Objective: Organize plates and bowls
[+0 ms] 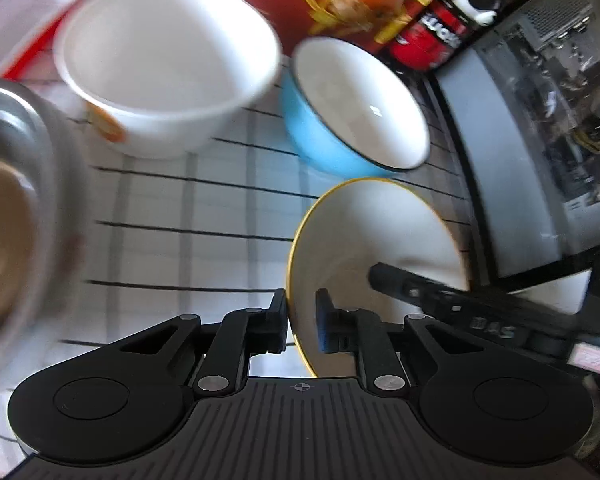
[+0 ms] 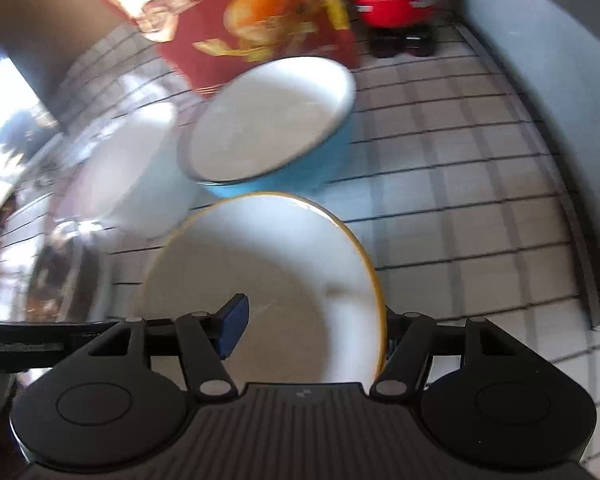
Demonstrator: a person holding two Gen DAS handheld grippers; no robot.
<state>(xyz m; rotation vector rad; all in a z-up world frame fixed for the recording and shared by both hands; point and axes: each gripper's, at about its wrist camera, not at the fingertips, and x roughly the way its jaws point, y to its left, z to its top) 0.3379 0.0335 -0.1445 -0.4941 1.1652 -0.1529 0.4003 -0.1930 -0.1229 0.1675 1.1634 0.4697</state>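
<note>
one white yellow-rimmed bowl (image 1: 380,232) sits between your two grippers: your left gripper (image 1: 302,330) is pinched on its near rim, your right gripper (image 2: 312,332) straddles the opposite rim, not visibly pressing. beyond both, one blue bowl (image 1: 320,136), one white bowl (image 1: 168,64). both grippers angle steeply down.

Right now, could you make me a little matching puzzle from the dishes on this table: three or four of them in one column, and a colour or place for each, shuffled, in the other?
Things:
1. yellow-rimmed plate
2. blue bowl
3. white bowl
4. metal bowl

Descriptions:
A. orange print on its outer wall
B. dark rim, white inside
C. at the left edge of the left wrist view, shiny grey
D. rim between the left gripper's fingers

Pairs: 1-D, 2-B, 3-A, 4-C
</note>
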